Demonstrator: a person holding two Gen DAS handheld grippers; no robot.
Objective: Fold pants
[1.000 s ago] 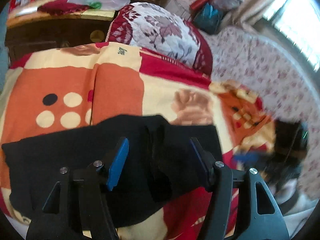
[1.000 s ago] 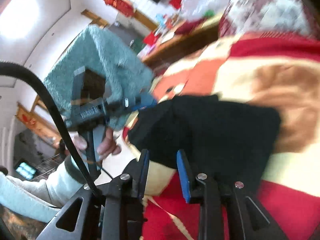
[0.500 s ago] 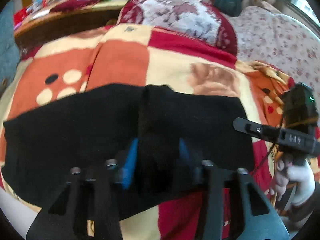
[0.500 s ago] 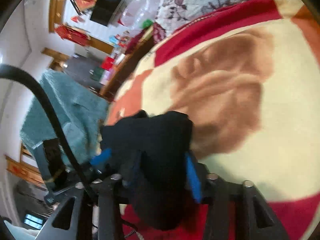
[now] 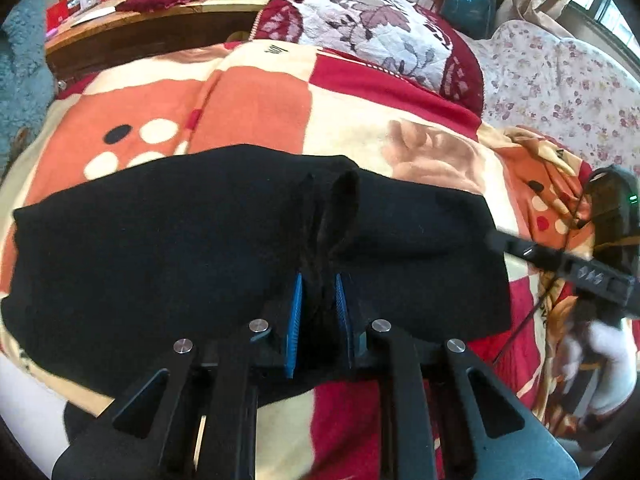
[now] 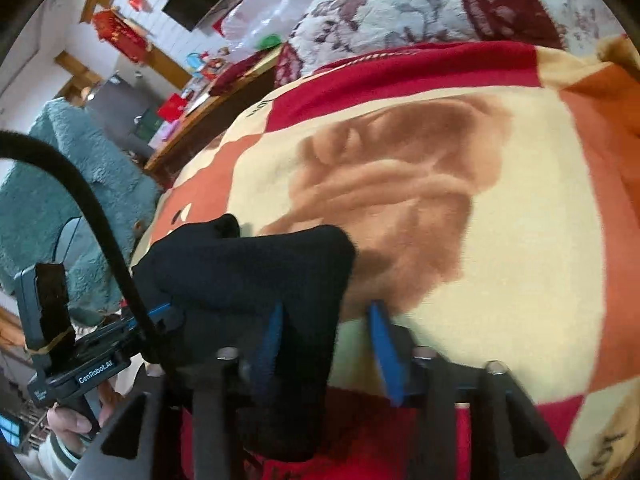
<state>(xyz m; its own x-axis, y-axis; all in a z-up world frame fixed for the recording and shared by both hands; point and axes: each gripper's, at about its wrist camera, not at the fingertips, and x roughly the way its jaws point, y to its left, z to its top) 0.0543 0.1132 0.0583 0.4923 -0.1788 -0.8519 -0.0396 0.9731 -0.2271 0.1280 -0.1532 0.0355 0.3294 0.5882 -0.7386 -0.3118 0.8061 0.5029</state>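
Black pants (image 5: 160, 240) lie folded in a wide band across the patterned blanket (image 5: 260, 104). My left gripper (image 5: 318, 300) is closing its jaws on a raised ridge of the cloth near the band's middle, and the blue pads press on it. My right gripper (image 6: 326, 340) sits at the right-hand end of the pants (image 6: 248, 264). Its jaws are opening: the left pad touches the cloth, and the right pad stands clear over bare blanket. In the left wrist view the right gripper (image 5: 560, 268) shows at the pants' right corner.
The blanket covers a bed with a floral pillow (image 5: 372, 32) at the head and a flowered sheet (image 5: 560, 80) to the right. A wooden shelf (image 5: 152, 28) with clutter runs behind. A teal fluffy cover (image 6: 60, 184) and a hand (image 6: 72, 424) holding the left gripper sit at the left.
The left jaws went from wide apart over the pants to pinching a ridge of cloth. The right gripper came down at the pants' end, and its jaws have spread off the cloth.
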